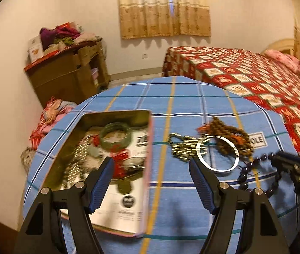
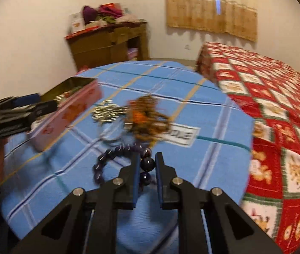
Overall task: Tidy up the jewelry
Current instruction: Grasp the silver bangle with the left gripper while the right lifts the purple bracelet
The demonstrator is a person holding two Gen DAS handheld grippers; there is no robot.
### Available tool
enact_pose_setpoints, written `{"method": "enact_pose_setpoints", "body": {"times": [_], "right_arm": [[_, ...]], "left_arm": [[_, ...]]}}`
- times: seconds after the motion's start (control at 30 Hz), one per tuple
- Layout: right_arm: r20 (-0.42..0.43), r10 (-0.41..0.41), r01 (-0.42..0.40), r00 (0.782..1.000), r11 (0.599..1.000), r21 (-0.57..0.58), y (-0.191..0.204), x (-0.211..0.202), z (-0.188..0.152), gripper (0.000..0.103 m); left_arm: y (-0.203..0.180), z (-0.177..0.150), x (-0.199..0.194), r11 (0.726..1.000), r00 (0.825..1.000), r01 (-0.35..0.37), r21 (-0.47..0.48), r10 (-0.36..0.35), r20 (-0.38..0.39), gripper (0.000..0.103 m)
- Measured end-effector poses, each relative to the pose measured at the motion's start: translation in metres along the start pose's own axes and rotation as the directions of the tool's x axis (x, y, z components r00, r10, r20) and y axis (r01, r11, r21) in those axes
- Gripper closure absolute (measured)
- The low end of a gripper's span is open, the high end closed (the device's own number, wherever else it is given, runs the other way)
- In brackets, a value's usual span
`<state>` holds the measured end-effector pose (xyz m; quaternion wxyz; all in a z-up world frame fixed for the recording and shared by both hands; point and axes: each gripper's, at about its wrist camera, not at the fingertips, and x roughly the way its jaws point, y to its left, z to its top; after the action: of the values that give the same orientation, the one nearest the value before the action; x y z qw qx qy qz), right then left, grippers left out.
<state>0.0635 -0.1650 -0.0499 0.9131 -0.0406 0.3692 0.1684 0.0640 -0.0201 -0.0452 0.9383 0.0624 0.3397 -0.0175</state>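
We note the right gripper point(image 2: 147, 163) with its fingers point(image 2: 136, 169) narrowed onto the dark purple round-bead bracelet point(image 2: 116, 154): two beads sit between the pads, the rest of the strand trailing on the blue checked cloth of the table point(image 2: 213, 114). We judge the grip taken for a carry to the open pink rectangular tin point(image 1: 99, 158), which already holds a translucent green bangle point(image 1: 116, 136) and chains. Our left gripper point(image 1: 151, 165) hangs with fingers wide and empty, half over the tin. Brown wooden prayer beads point(image 1: 226, 135), a flat silver bangle point(image 1: 217, 154) and a pale gold chain point(image 1: 181, 148) lie beside the tin, unsorted
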Motion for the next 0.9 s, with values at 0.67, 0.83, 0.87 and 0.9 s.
{"method": "enact_pose_setpoints", "body": {"times": [0.67, 0.83, 0.87, 0.9], "right_arm": [[-0.017, 0.036, -0.036, 0.999, 0.999, 0.016, -0.002, 0.01, -0.014, 0.086], [-0.011, 0.04, -0.04, 0.999, 0.999, 0.017, 0.0, 0.009, -0.015, 0.086], [-0.009, 0.041, -0.041, 0.999, 0.999, 0.022, -0.001, 0.009, -0.015, 0.086], [-0.007, 0.042, -0.042, 0.999, 0.999, 0.028, -0.002, 0.009, -0.014, 0.086]], "left_arm": [[-0.06, 0.004, 0.071, 0.985, 0.971, 0.145, 0.092, -0.124, -0.204, 0.077], [-0.058, 0.002, 0.067, 0.983, 0.974, 0.146, 0.113, -0.123, -0.192, 0.101], [-0.055, 0.001, 0.062, 0.983, 0.974, 0.153, 0.103, -0.133, -0.182, 0.101], [-0.051, 0.0, 0.057, 0.983, 0.975, 0.157, 0.095, -0.139, -0.171, 0.101]]}}
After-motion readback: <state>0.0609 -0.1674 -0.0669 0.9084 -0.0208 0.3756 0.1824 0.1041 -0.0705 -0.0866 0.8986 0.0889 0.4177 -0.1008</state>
